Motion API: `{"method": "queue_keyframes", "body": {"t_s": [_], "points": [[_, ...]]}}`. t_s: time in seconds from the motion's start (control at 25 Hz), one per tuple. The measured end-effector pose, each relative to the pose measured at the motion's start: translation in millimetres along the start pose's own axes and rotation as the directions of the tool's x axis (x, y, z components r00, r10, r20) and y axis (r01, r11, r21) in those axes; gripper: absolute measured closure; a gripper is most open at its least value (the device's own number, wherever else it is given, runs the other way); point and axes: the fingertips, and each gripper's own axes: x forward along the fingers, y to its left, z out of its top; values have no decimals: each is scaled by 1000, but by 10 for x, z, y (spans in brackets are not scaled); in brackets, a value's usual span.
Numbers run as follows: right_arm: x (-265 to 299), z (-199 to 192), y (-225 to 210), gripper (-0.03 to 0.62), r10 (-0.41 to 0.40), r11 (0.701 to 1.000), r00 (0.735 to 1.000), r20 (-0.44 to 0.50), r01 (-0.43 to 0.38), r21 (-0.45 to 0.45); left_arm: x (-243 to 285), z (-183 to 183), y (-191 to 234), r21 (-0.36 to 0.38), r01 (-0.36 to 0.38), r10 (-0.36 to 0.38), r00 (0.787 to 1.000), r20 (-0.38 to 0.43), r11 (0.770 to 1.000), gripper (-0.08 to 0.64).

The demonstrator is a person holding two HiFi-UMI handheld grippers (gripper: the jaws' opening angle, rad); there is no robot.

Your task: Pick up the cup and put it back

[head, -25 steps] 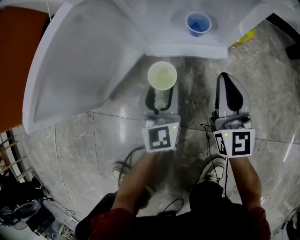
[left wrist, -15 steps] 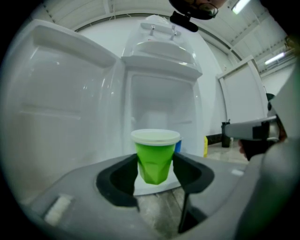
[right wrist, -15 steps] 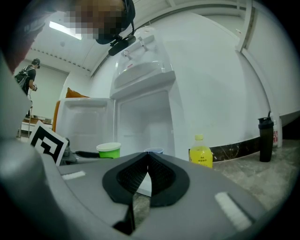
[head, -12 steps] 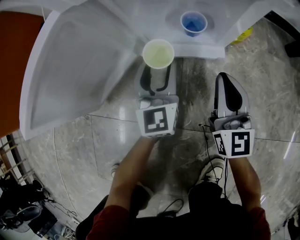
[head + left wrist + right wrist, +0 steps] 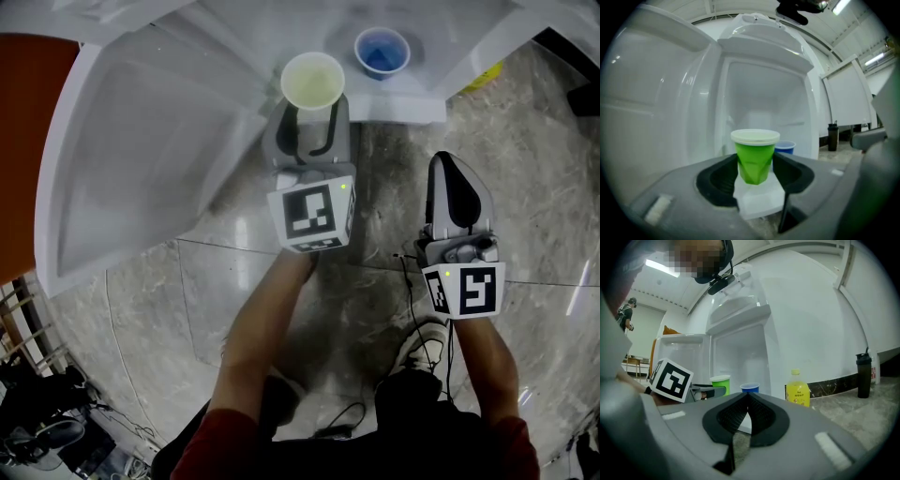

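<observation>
A green cup (image 5: 312, 80) with a pale rim sits between the jaws of my left gripper (image 5: 311, 117), which is shut on it; the pads dent its wall in the left gripper view (image 5: 754, 159). The cup hangs at the open front of a small white fridge (image 5: 403, 103). Just behind it, to the right, a blue cup (image 5: 382, 52) stands inside the fridge (image 5: 785, 147). My right gripper (image 5: 448, 161) hangs over the stone floor to the right, shut, with nothing between its jaws (image 5: 749, 401). From there I see the green cup (image 5: 720, 380) and the blue cup (image 5: 750, 388).
The fridge door (image 5: 141, 159) stands swung open to the left. A yellow bottle (image 5: 797, 390) stands on the floor right of the fridge, and a dark bottle (image 5: 863, 376) farther right by the wall. Cables (image 5: 427, 347) lie by the person's shoes.
My left gripper has carried the green cup forward, from over the floor to the fridge's open front beside the blue cup. The right gripper has stayed put.
</observation>
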Motion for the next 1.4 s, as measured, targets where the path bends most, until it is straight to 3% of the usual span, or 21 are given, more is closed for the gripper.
{"method": "queue_keyframes", "body": {"t_s": [0.44,1.2,1.4], "points": [[45,-91,-25,592,-4,1000,1000,-19,4,6,400,8,100,-6,-31,31,999,10,999,327],[54,-149,-63,592,-12,1000,999,-30,13,17,692,-239,112,-15,-55,55,997,-54,998,319],[49,-139,-75,592,-18,1000,999,-28,18,17,719,-357,111,-39,-40,36,994,-104,998,321]]}}
